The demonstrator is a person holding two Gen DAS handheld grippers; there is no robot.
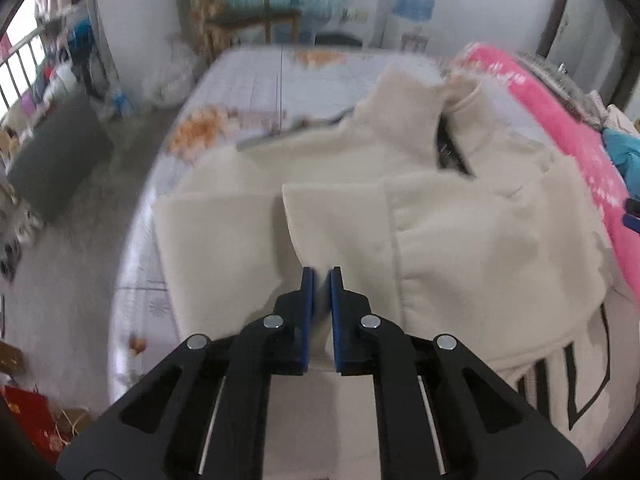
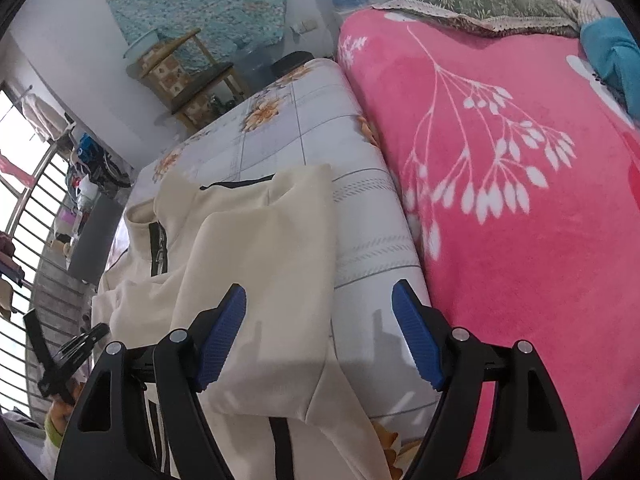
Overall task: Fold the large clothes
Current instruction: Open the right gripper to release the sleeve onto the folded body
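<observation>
Currently a cream jacket [image 1: 400, 208] lies spread on the floral bedsheet [image 1: 256, 84], sleeves folded in across the body, collar and dark zipper [image 1: 452, 152] toward the far end. Left gripper [image 1: 321, 276] hovers over the folded sleeve edge near the jacket's middle; its blue pads [image 1: 307, 292] sit almost together with only a thin slit, and whether cloth is pinched there cannot be told. Right gripper [image 2: 319, 298] has its jaws wide apart, nothing between them, above the jacket's sleeve [image 2: 272, 264] and bare sheet. Pink blanket [image 2: 500, 168] with a white plant print lies just beside the jacket. Left view is motion-blurred.
</observation>
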